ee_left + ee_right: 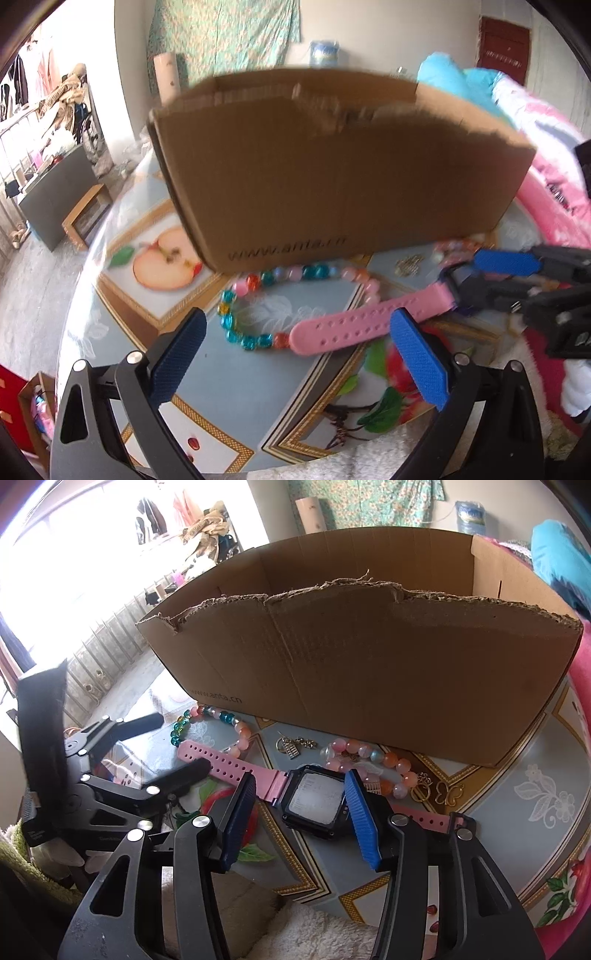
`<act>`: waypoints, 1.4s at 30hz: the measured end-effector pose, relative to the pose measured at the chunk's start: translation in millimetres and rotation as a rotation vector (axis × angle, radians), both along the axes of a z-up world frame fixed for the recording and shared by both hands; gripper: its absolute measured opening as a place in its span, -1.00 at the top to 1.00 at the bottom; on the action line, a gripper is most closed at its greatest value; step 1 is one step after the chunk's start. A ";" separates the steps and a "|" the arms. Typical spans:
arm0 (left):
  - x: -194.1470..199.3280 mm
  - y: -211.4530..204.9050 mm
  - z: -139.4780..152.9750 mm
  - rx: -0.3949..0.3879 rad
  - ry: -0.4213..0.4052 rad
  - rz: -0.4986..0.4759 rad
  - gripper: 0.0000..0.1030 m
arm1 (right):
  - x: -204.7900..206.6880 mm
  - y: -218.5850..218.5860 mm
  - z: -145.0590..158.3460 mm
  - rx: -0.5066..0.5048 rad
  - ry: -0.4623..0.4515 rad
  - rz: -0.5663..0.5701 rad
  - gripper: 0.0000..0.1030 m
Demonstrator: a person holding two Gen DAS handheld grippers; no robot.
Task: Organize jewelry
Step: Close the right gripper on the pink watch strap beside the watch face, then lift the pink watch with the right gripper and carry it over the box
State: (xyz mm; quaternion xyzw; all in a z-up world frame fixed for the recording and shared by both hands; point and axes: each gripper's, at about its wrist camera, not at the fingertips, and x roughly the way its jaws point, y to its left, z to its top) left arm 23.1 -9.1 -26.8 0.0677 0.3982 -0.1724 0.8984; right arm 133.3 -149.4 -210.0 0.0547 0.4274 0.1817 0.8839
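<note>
pink-strap watch (314, 805) lying flat, black square face up, two bead bracelets, teal-pink (258, 306) and peach-pink (369, 764), gold charms (295, 745), all beside torn cardboard box (369, 664)

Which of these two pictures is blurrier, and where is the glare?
The left wrist view is blurrier: the cardboard box smears along its torn top edge, as does the right gripper. The right wrist view is sharper, watch crisp, but its upper left corner is blown out white by window light.
</note>
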 end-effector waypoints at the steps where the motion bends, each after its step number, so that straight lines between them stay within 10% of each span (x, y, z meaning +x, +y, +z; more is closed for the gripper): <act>1: -1.4 -2.0 2.7 -0.006 -0.017 -0.008 -0.89 | 0.8 1.3 -0.9 -0.002 0.000 0.000 0.04; 23: 7.1 -5.5 -24.0 0.056 0.037 0.023 -0.91 | 20.7 -34.5 13.5 0.008 0.046 -0.068 -0.13; 32: 4.3 9.5 -16.0 0.048 0.004 0.018 -0.91 | 1.1 12.0 1.0 -0.282 -0.026 0.137 -0.13; 42: -30.2 17.5 3.8 0.040 -0.073 -0.045 -0.91 | -18.9 30.5 -11.9 -0.364 -0.049 0.196 -0.12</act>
